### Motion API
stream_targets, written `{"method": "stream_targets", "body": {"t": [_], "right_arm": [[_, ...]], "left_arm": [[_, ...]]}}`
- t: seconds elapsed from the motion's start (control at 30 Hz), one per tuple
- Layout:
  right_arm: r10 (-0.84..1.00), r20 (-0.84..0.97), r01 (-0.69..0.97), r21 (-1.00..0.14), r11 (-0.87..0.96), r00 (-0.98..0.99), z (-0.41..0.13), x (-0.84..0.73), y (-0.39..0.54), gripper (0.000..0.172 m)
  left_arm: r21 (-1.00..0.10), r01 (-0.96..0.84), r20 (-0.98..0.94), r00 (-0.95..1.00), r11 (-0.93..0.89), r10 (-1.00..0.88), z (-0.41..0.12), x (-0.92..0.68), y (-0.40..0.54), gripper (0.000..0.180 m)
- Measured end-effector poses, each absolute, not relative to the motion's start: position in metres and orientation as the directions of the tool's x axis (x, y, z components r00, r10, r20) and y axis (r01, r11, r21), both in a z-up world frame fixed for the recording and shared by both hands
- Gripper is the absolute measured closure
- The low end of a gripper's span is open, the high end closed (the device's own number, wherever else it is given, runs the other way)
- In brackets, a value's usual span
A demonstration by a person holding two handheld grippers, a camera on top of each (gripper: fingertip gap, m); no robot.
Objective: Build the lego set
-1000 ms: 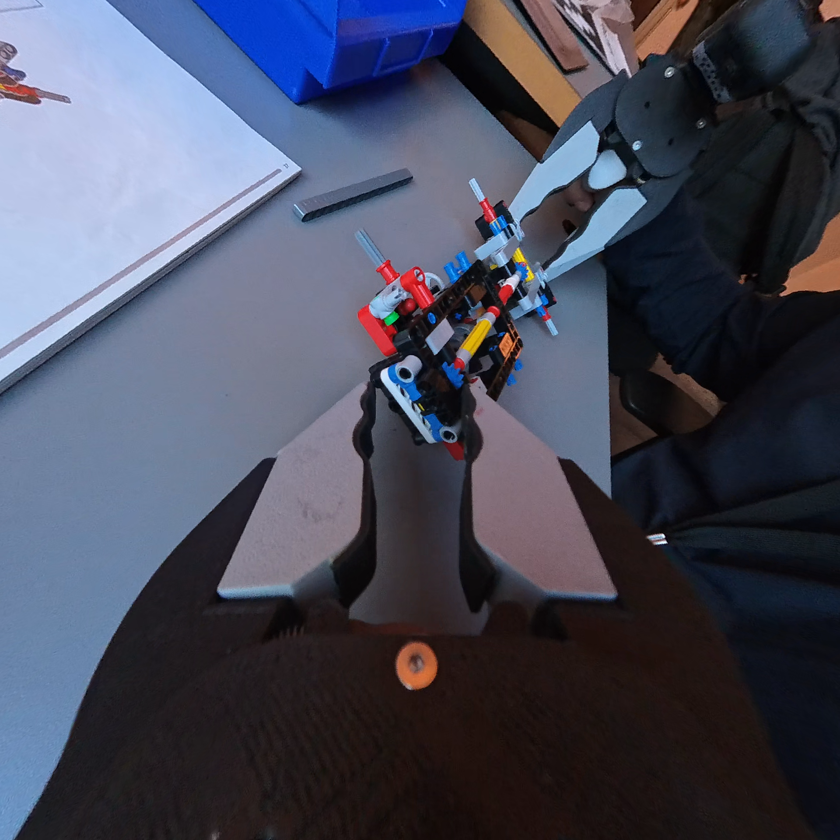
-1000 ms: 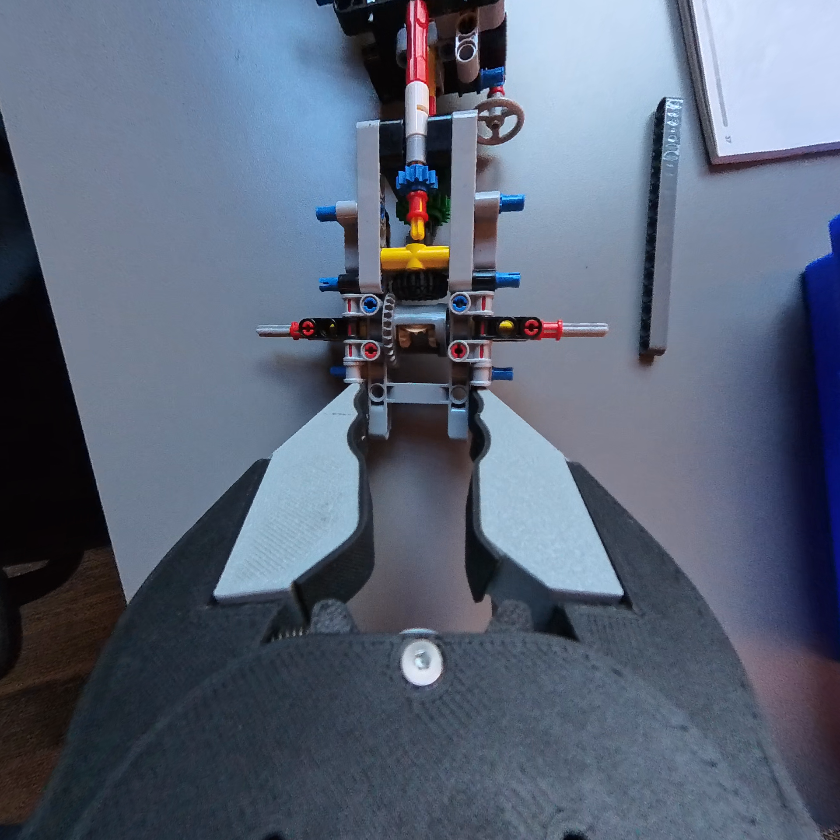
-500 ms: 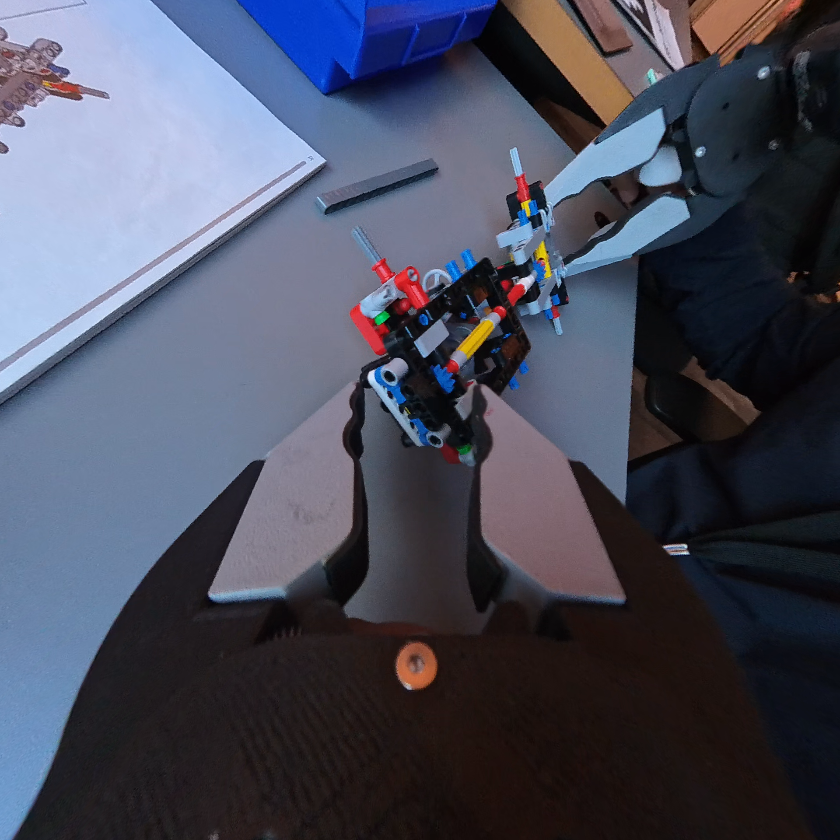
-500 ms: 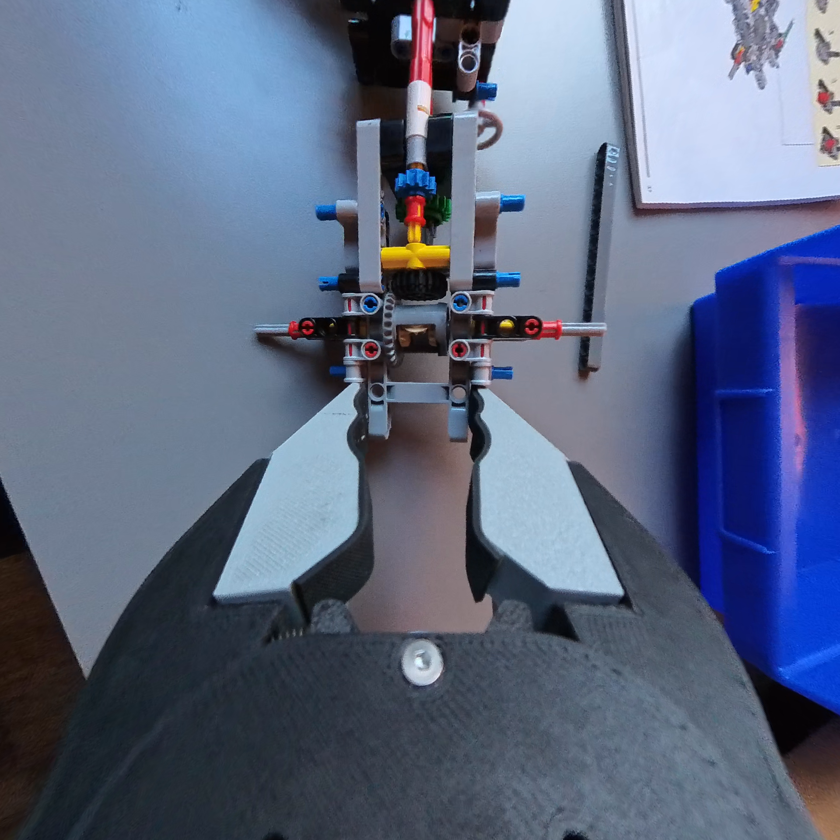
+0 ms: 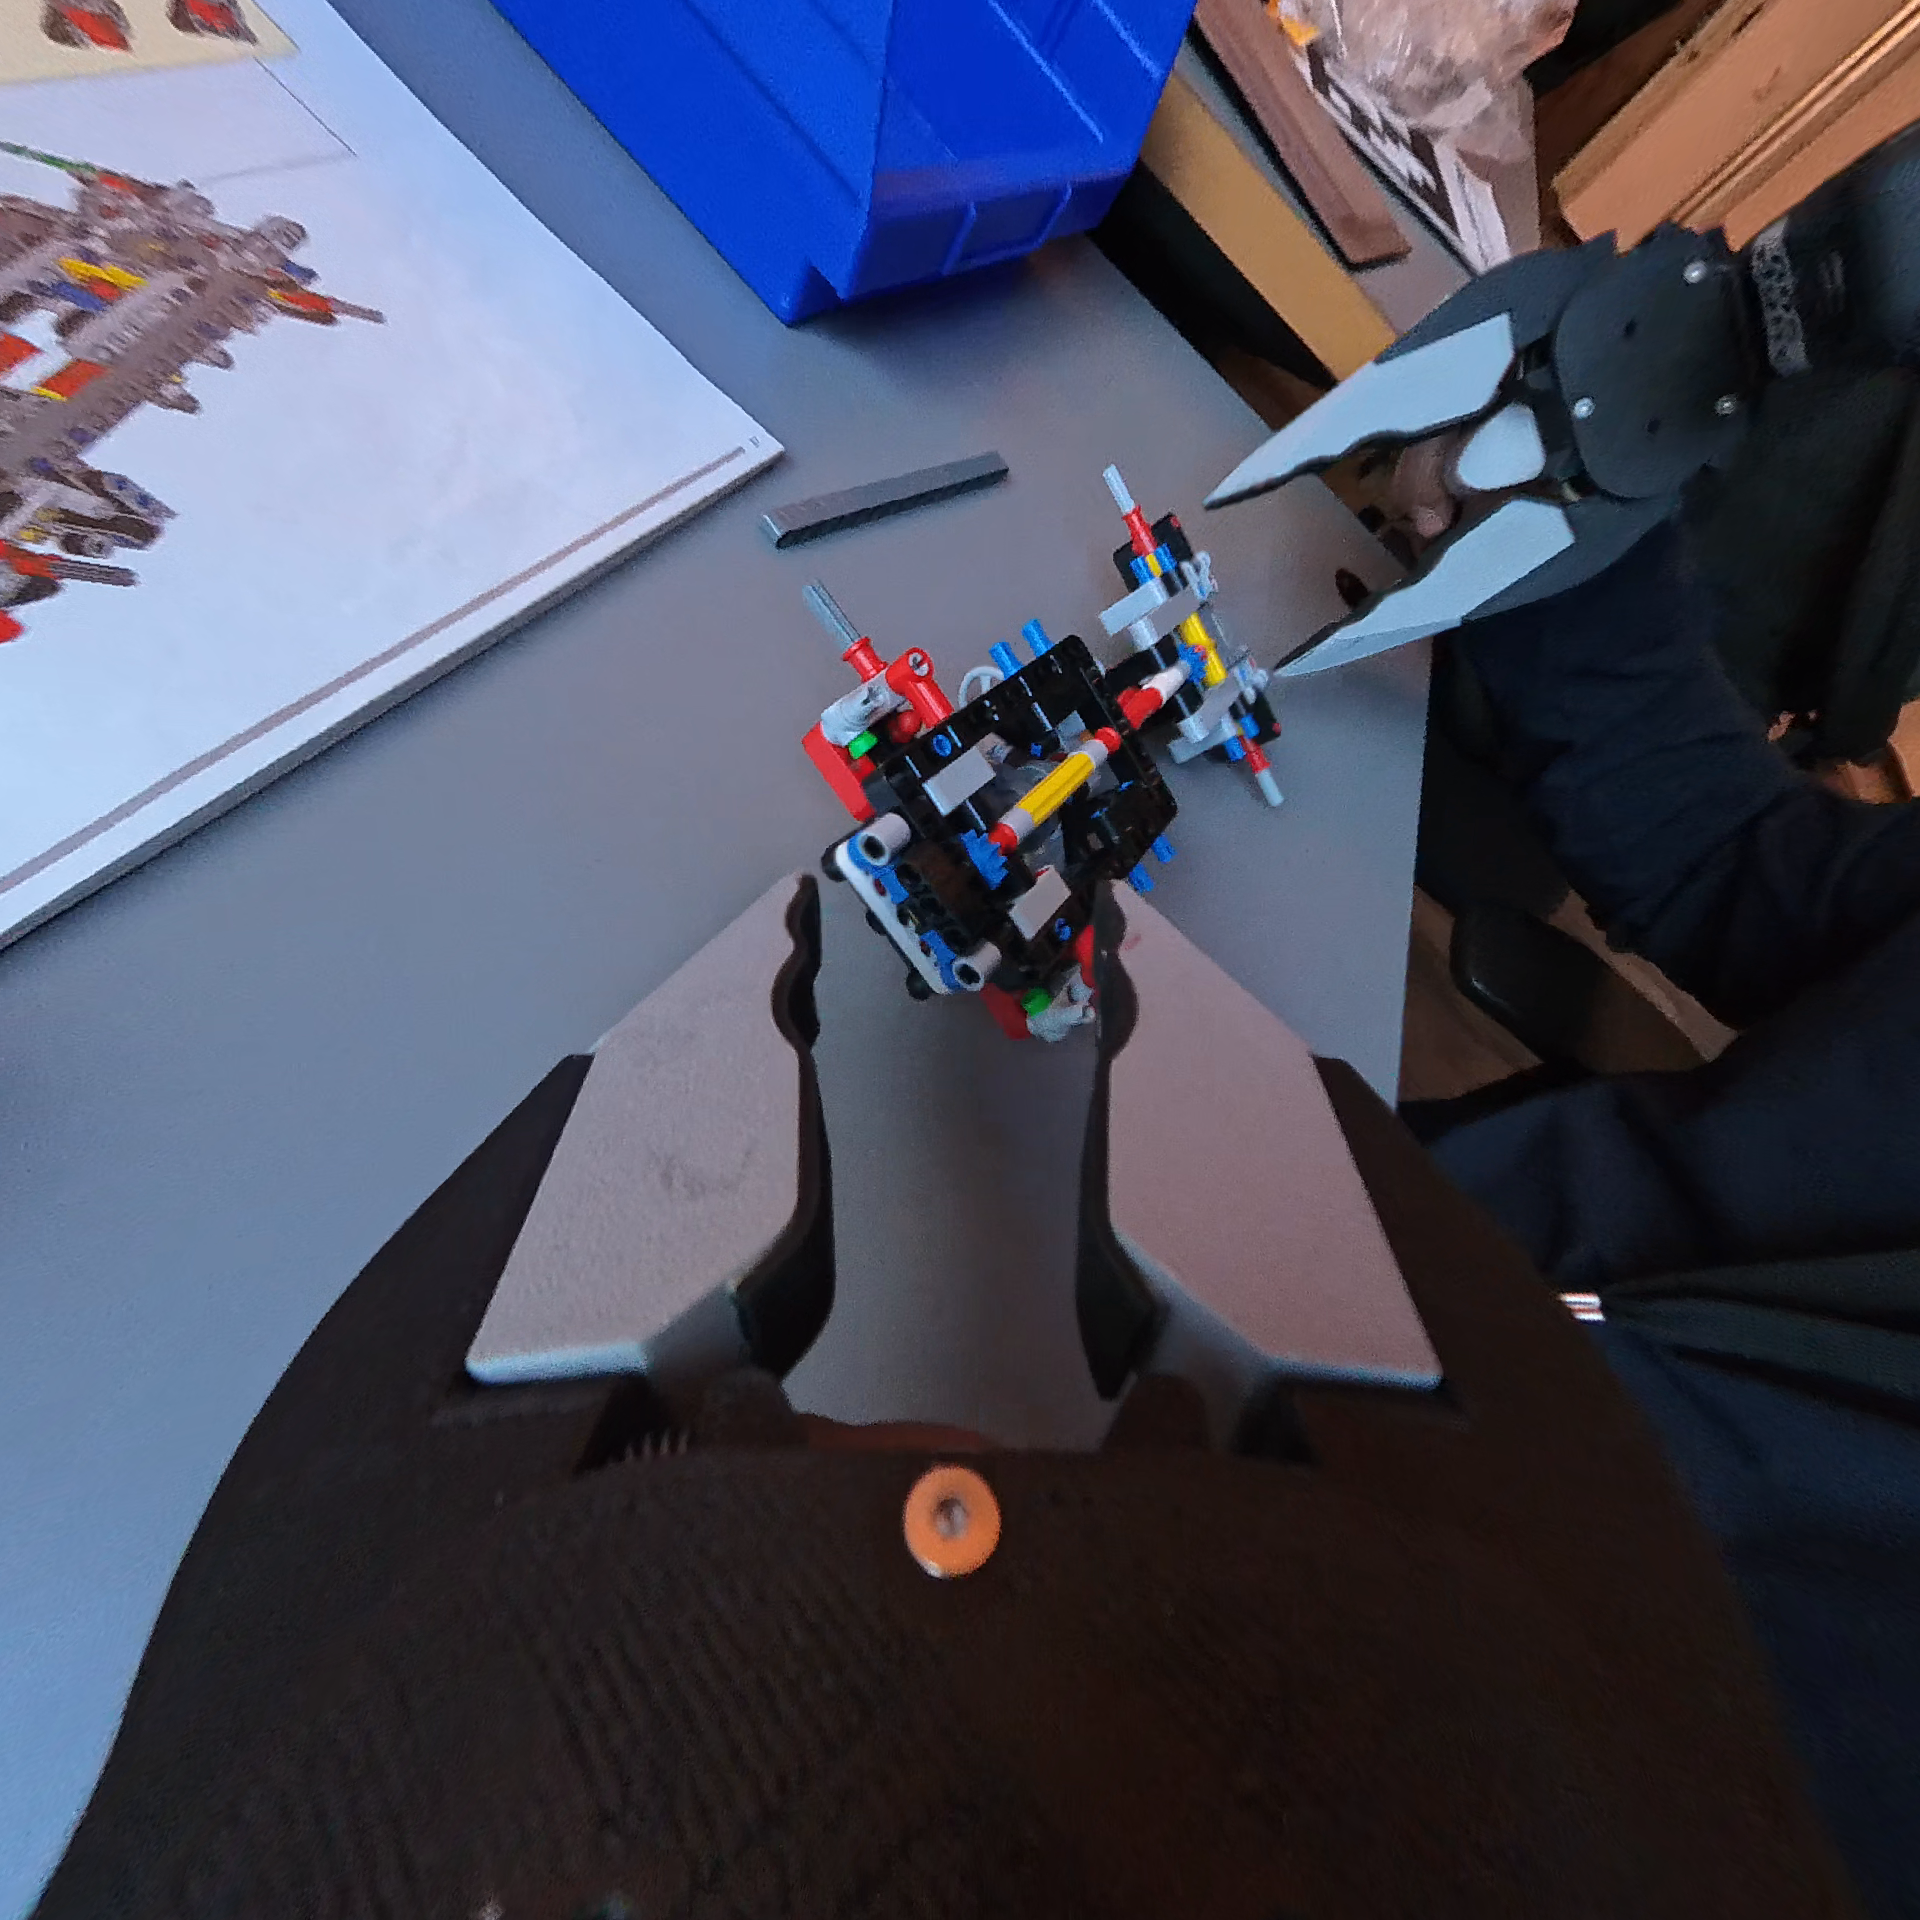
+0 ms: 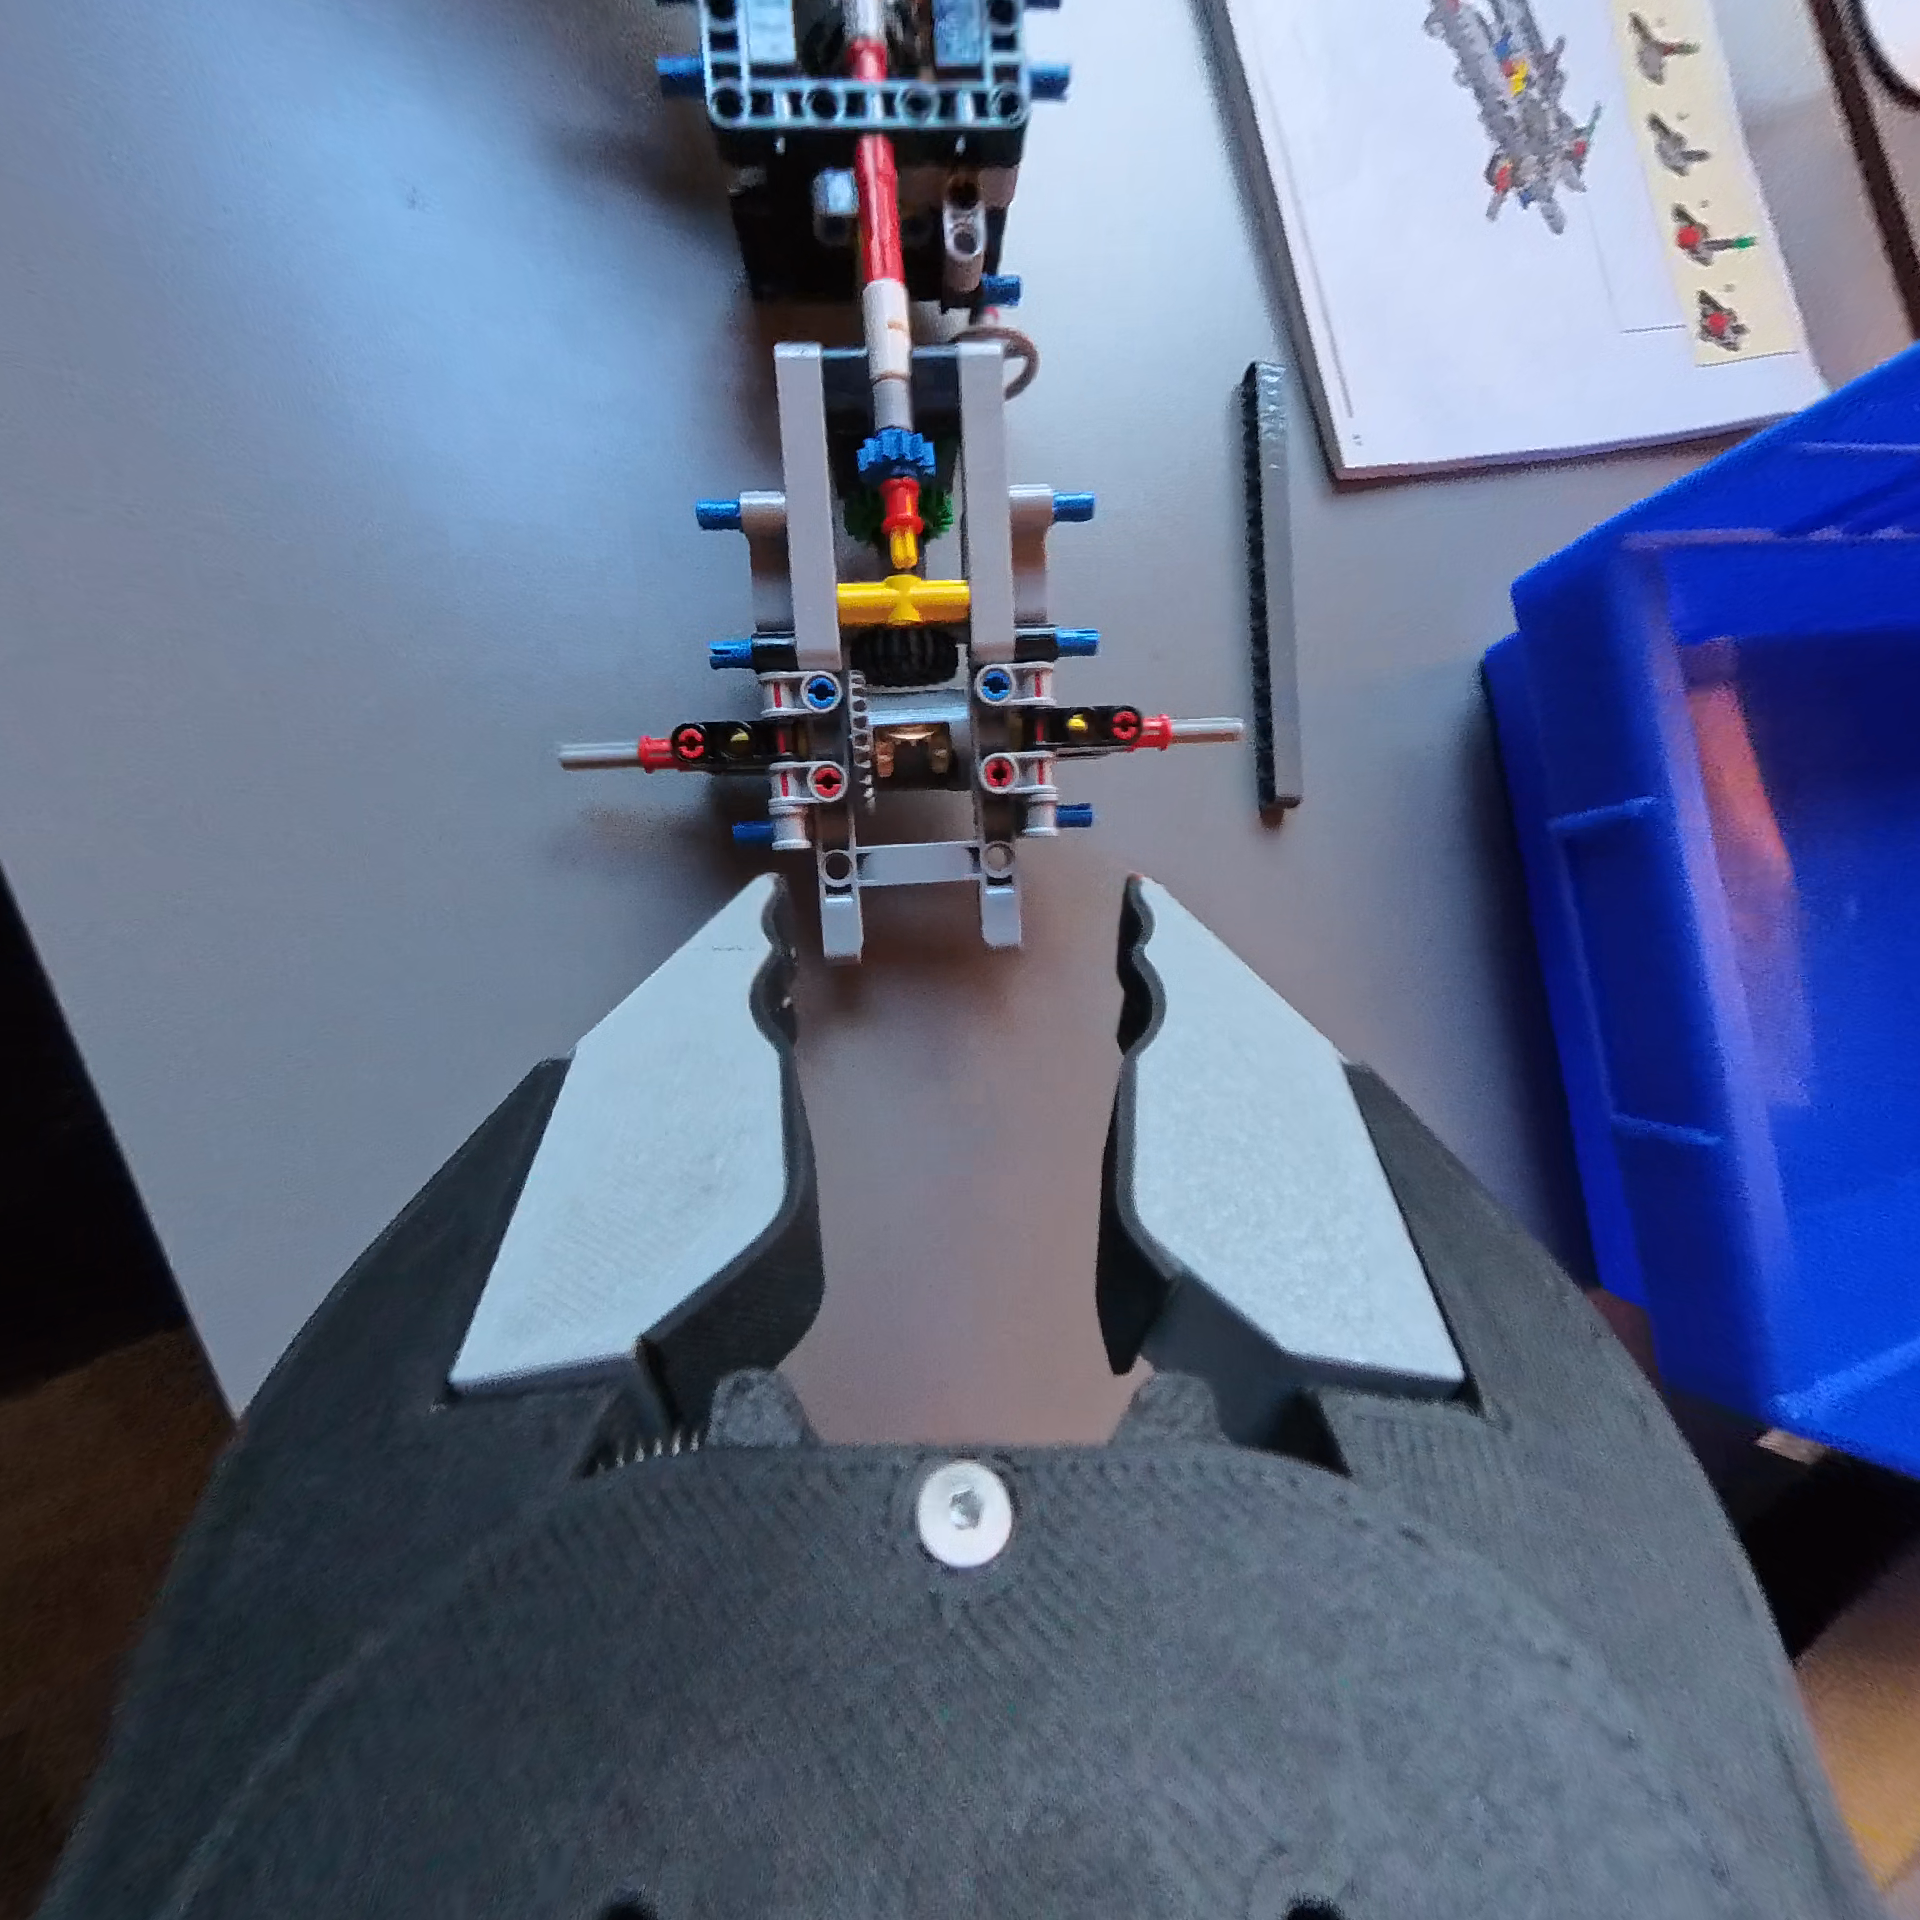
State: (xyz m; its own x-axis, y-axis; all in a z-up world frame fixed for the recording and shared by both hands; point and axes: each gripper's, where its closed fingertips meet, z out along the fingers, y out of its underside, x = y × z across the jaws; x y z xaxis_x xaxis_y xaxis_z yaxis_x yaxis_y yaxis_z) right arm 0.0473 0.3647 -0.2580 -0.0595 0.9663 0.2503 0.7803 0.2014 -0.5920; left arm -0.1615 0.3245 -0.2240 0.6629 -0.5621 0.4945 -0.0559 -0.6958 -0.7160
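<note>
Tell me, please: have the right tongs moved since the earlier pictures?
Yes. The right tongs have opened and drawn back from the brick model's grey end, which they gripped earlier; there is a gap now.

Black ribbed tongs [image 6: 951,914], grey fingers [image 6: 665,1122], silver screw, dark sleeve [image 5: 1662,748]

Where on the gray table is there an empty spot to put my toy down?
Bare table lies left of the brick model, below the instruction booklet. More lies left of the model in the right claw's view. It's crowded between model, loose gray beam and blue bin.
</note>
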Motion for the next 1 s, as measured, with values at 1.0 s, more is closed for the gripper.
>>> {"method": "stream_targets", "body": {"t": [1.0], "right_arm": [[0.873, 0.148, 0.508, -0.852, -0.126, 0.465, -0.256, 0.073, 0.433, 0.101]], "left_arm": [[-0.961, -0.075, 0.058, 0.888, -0.267, -0.456, -0.213, -0.258, 0.319, 0.138]]}}
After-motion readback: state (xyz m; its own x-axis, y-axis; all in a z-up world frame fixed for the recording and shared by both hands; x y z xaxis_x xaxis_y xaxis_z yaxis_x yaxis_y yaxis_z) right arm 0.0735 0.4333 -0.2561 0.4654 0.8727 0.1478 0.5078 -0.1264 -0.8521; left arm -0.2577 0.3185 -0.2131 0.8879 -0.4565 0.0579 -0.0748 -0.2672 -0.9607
